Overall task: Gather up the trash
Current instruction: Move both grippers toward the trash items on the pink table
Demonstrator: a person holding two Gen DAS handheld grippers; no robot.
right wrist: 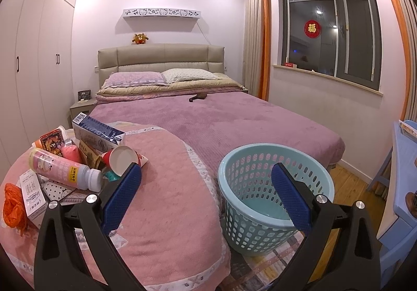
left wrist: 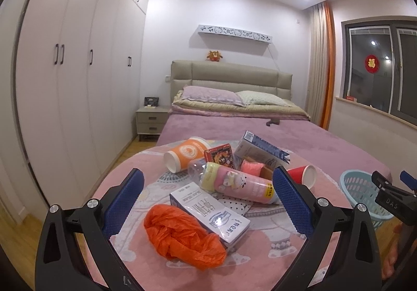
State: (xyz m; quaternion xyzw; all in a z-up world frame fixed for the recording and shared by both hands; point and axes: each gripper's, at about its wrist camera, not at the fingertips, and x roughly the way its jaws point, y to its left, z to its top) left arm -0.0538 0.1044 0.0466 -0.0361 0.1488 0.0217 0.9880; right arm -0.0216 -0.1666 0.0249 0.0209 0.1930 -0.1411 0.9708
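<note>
A pile of trash lies on the pink quilt (left wrist: 260, 252) at the bed's foot. It holds an orange plastic bag (left wrist: 182, 236), a white carton (left wrist: 208, 215), a pink bottle (left wrist: 237, 181), an orange cup (left wrist: 186, 151), a red cup (left wrist: 303, 175) and a blue-white box (left wrist: 263, 151). My left gripper (left wrist: 208, 199) is open and empty, just in front of the pile. My right gripper (right wrist: 207, 192) is open and empty, above the gap between the quilt and a light blue basket (right wrist: 250, 236). The basket is empty. The pile also shows at the left of the right wrist view (right wrist: 65, 165).
The basket stands on a patterned rug (right wrist: 263, 270) beside the bed. A dark object (right wrist: 198, 96) lies mid-bed. A nightstand (left wrist: 151, 121) and wardrobe (left wrist: 78, 82) are on the left. A blue chair or table (right wrist: 401, 186) is at the right.
</note>
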